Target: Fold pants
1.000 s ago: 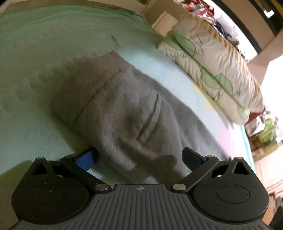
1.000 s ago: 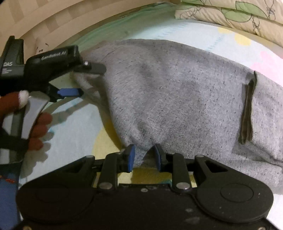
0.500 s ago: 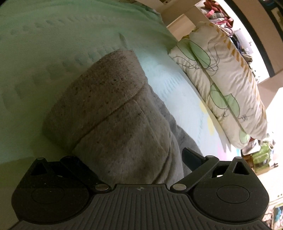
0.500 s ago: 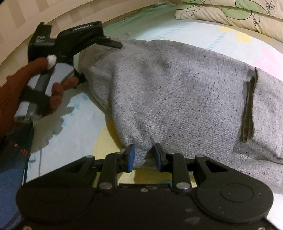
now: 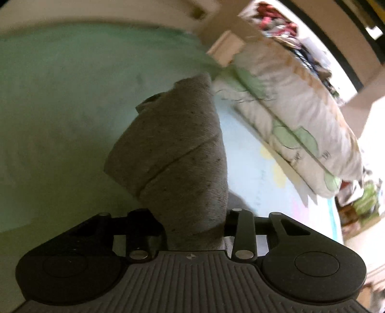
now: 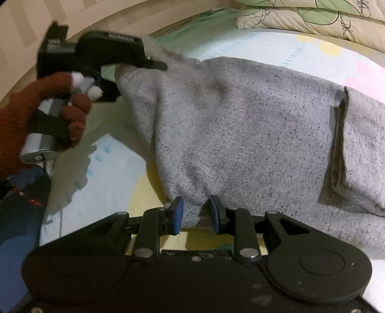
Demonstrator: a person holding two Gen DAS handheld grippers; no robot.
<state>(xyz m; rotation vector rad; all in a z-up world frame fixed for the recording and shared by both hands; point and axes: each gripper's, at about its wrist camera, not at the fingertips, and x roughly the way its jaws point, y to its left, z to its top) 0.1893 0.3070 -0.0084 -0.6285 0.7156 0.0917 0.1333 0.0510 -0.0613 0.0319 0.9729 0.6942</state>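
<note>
Across the centre and right of the right wrist view, the grey pants point(image 6: 252, 134) lie on the patterned bed sheet point(image 6: 108, 173). Their near edge bunches at lower centre, where the right gripper point(image 6: 196, 213) pinches a fold of the fabric between its blue pads point(image 6: 178, 214). A folded-over edge of the fabric point(image 6: 339, 142) runs top to bottom at the right of the frame. Bare sheet shows to the left of the pants, at lower left of the frame, and along the top between the pants and the leaf-print pillows point(image 6: 320, 16) at upper right. A beige wall point(image 6: 36, 31) bounds the bed at upper left.

At upper left of the same view, the left gripper point(image 6: 134, 60) grips the far corner of the pants, which rises off the sheet there. The left hand point(image 6: 48, 108), in a rust-red glove with white fingertips, wraps the gripper's handle from the left edge of the frame, the handle angled down toward lower left.

In the left wrist view, the left gripper point(image 5: 195, 228) has its jaws pressed onto a bunched column of the pants point(image 5: 175, 154) that rises from bottom centre toward the middle of the frame. Green blanket point(image 5: 60, 108) fills the left half; pale sheet point(image 5: 252, 163) shows to the right of the fabric, bounded by the pillows point(image 5: 300, 125) running diagonally at upper right. This view is motion-blurred.
</note>
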